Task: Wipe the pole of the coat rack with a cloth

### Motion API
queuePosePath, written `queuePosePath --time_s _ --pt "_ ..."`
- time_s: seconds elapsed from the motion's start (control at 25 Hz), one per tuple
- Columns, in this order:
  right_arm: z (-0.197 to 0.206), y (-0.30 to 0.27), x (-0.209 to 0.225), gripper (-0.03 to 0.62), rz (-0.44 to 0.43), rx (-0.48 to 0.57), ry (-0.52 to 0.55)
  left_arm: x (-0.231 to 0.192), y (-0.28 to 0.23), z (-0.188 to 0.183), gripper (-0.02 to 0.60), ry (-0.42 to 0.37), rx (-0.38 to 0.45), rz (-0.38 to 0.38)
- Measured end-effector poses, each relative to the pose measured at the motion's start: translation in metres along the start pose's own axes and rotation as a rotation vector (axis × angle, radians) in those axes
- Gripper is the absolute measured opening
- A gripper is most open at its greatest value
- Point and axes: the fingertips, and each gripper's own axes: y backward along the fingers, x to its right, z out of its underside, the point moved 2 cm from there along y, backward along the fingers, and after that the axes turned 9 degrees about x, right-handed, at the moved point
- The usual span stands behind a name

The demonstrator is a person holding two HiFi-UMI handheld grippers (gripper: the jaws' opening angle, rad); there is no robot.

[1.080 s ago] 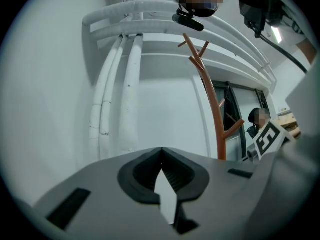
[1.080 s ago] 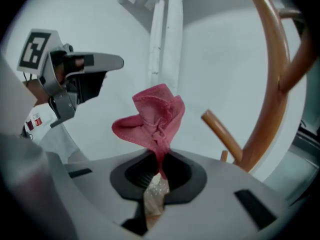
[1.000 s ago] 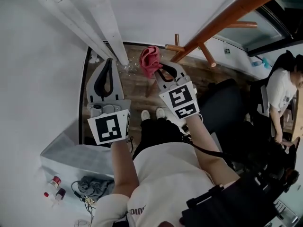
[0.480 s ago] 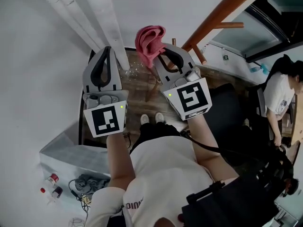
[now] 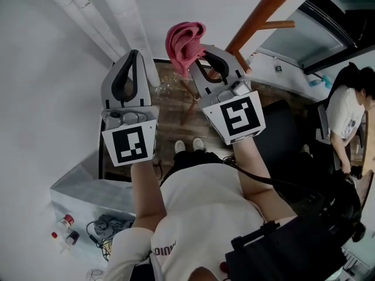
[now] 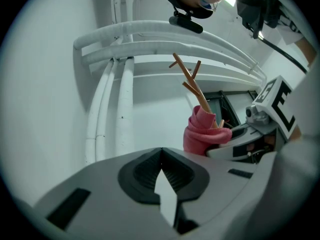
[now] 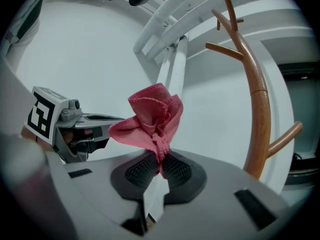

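Your left gripper (image 6: 161, 151) is raised in front of you. Its fingers (image 6: 140, 173) are closed tip to tip, and nothing is between them.

Your right gripper (image 7: 159, 159) is raised beside it, at about the same height. Its fingers (image 7: 136, 171) are clamped on the lower gathered end of the pink cloth (image 7: 152, 119). The rest of the cloth stands up above the fingertips in loose folds.

In the right gripper view, the cloth is to the left of the pole (image 7: 257, 99) of the coat rack, near it but not touching. Bare white wall shows between the two. The pole is orange-brown wood and curves upward. Short pegs (image 7: 220, 47) of the same wood branch from it at several heights. In the left gripper view, the cloth lies in line with the lower pole and covers part of it.

Behind both grippers, white pipes (image 5: 126, 16) run along the wall.

Below you, the head view shows a dark wood floor (image 5: 170, 119). A pale box (image 5: 82, 186) sits to your left; its contents cannot be made out. Beside the box, two small red-capped bottles (image 5: 67, 222) lie on the light floor. Their contents cannot be read.

At the far right edge, a person (image 5: 345, 116) in a white top sits well apart from you.
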Motion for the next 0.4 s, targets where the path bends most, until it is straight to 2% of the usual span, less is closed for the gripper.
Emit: queuePosePath --time_s 0.4 --pt "-0.015 0.007 0.001 0.044 0.014 0.033 0.017 0.008 0.002 -0.011 0.012 -0.005 0.018 0.018"
